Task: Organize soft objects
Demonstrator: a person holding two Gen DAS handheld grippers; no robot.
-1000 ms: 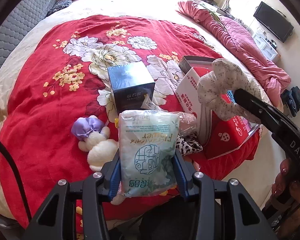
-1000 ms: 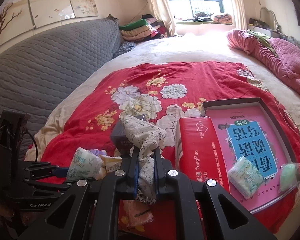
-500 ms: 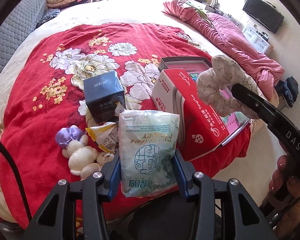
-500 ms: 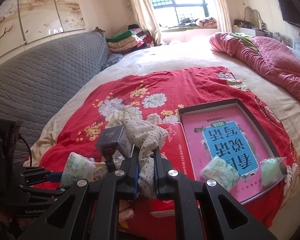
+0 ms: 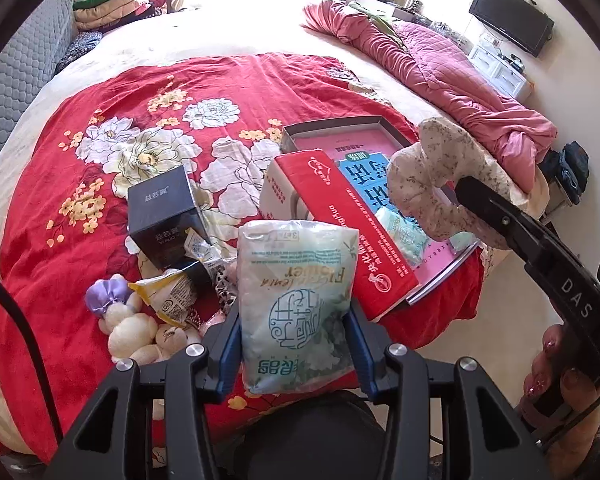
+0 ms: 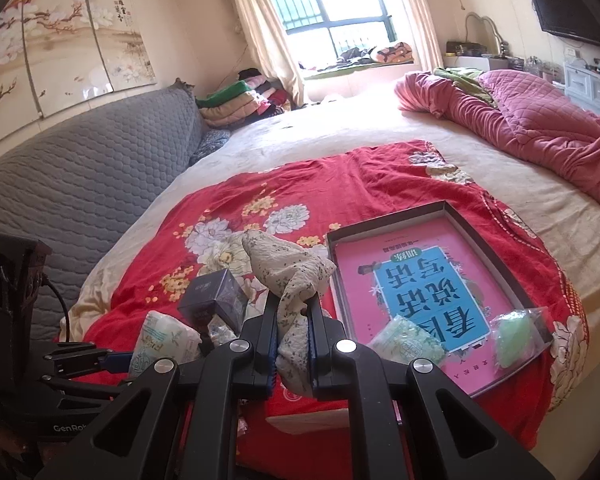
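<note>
My left gripper (image 5: 294, 332) is shut on a pale green tissue pack (image 5: 296, 304) and holds it above the near edge of the red floral blanket (image 5: 148, 92). My right gripper (image 6: 293, 324) is shut on a speckled cream cloth (image 6: 290, 276), which also shows in the left wrist view (image 5: 432, 176), held above the open box tray (image 6: 452, 216). The tray holds a pink and blue book (image 6: 420, 280), another tissue pack (image 6: 408, 344) and a green packet (image 6: 514, 338). A white plush with a purple bow (image 5: 128, 320) lies at the left.
A dark blue box (image 5: 164, 212) and a red and white carton (image 5: 336, 232) stand on the blanket beside the tray. Snack wrappers (image 5: 172, 292) lie by the plush. A pink quilt (image 6: 540, 128) lies at the far right, a grey headboard (image 6: 68, 184) at the left.
Both grippers have pulled back and risen with their loads. The left view has swung right, so the tray and book now show more fully. Both grips are unchanged.
</note>
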